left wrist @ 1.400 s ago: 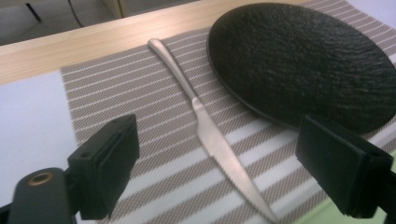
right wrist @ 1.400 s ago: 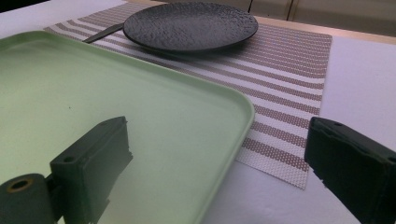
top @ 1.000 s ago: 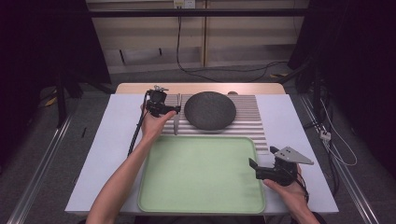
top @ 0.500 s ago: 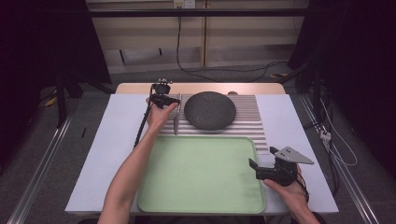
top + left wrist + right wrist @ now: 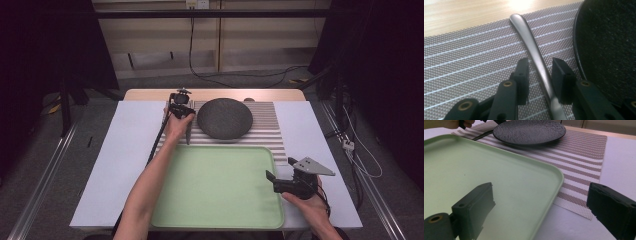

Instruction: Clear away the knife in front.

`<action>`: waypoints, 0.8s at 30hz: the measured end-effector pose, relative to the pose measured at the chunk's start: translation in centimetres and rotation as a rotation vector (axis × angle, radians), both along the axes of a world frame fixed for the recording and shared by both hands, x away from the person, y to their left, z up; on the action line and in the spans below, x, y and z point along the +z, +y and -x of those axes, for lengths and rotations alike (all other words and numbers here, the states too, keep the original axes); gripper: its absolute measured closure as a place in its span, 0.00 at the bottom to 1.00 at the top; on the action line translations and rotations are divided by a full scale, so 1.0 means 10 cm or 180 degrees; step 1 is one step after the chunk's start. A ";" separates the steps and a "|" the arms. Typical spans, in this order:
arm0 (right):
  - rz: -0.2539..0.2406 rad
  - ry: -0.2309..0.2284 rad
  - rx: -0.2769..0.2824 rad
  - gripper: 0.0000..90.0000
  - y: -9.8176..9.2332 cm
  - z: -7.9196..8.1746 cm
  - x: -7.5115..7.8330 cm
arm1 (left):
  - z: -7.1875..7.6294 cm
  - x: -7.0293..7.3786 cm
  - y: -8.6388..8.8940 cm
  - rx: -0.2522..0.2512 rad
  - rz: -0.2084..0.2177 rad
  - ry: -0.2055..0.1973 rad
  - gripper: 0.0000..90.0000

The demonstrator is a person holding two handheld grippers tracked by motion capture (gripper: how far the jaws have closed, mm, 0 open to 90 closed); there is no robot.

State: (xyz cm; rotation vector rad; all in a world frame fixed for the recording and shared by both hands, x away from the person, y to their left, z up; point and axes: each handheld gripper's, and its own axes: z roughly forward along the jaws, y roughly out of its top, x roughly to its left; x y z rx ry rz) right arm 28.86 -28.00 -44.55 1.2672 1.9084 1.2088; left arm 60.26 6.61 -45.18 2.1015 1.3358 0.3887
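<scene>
Room: dark curtains at both sides, pale wall panels and loose cables on the floor at twelve o'clock beyond the table.
Tray: big pale green tray at six o'clock, bare, its far rim laid along the placemat's near edge.
Placemat: striped woven placemat at twelve o'clock, carrying the plate and the utensil.
Plate: dark round plate at mid-mat, just beside the utensil.
Utensil: slim grey metal utensil handle flat on the mat at ten o'clock from the tray's middle, at the plate's nine o'clock; its working end is hidden, so I cannot tell which utensil.
Handling: likely light, stiff and slick; polished metal lying flat offers little height, so it may slide or pivot. Best taken across the narrow neck, where the jaws stand.
Left arm: forearm stretched far over the tray's corner, left gripper tipped down onto the mat; its jaws have just been closing and straddle the handle, small gaps on both sides, not yet pinching.
Right arm: right gripper low at four o'clock by the tray's corner, jaws spread wide on nothing.
</scene>
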 end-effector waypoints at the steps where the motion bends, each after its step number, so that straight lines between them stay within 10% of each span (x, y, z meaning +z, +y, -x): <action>1: -0.0001 -0.0002 -0.0002 0.08 0.00 0.00 0.00 | 0.00 0.00 0.00 0.0000 0.0000 0.0000 0.76; 24: 0.0019 0.0048 0.0034 0.08 0.01 -0.01 -0.01 | -0.04 0.05 0.00 -0.0304 -0.0206 0.0125 0.88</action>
